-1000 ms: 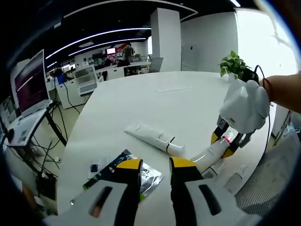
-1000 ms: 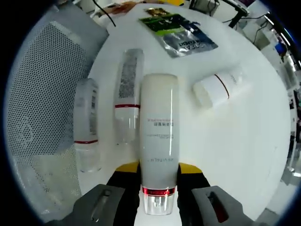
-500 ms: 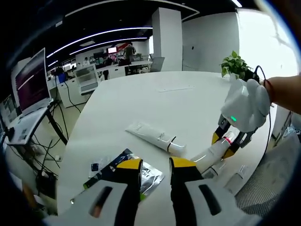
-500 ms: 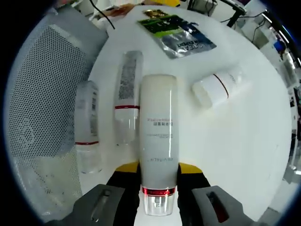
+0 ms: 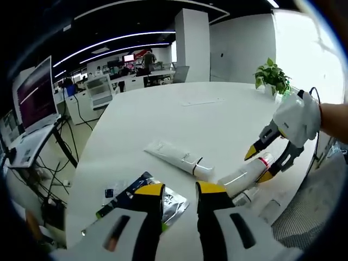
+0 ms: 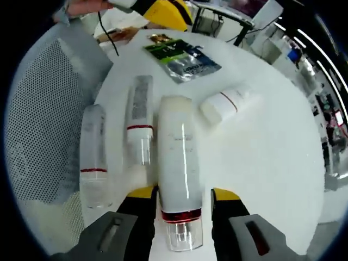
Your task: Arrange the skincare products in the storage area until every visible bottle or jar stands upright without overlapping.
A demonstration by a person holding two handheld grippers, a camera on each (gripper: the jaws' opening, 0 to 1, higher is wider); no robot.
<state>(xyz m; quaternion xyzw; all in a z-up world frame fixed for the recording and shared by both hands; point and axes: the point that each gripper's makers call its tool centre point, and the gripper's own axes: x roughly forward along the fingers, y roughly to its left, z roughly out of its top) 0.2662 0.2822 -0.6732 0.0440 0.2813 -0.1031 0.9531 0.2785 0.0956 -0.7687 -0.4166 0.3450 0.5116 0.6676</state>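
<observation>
A wide white counter (image 5: 163, 114) carries everything; a grey mesh surface (image 6: 38, 119) borders it on the side near the right tongs. In the right gripper view the right tongs (image 6: 178, 197) stand apart on either side of a tall cream bottle (image 6: 175, 157) with a red band and clear cap, which lies flat on the counter between the yellow tips without either tip pressing it; the left gripper view shows those tongs (image 5: 262, 162) spread over the same bottle (image 5: 244, 175). Just beside the bottle lie two clear bottles with red bands, one close (image 6: 139, 125), one further out by the mesh (image 6: 92, 157); all three lie on their sides. A white tube (image 5: 178, 159) lies apart, further in on the counter. A dark foil sachet (image 6: 182, 58) lies flat beyond; the left tongs (image 5: 180, 191) hover above it, apart, holding nothing. A potted plant (image 5: 271, 75) stands at the far edge.
</observation>
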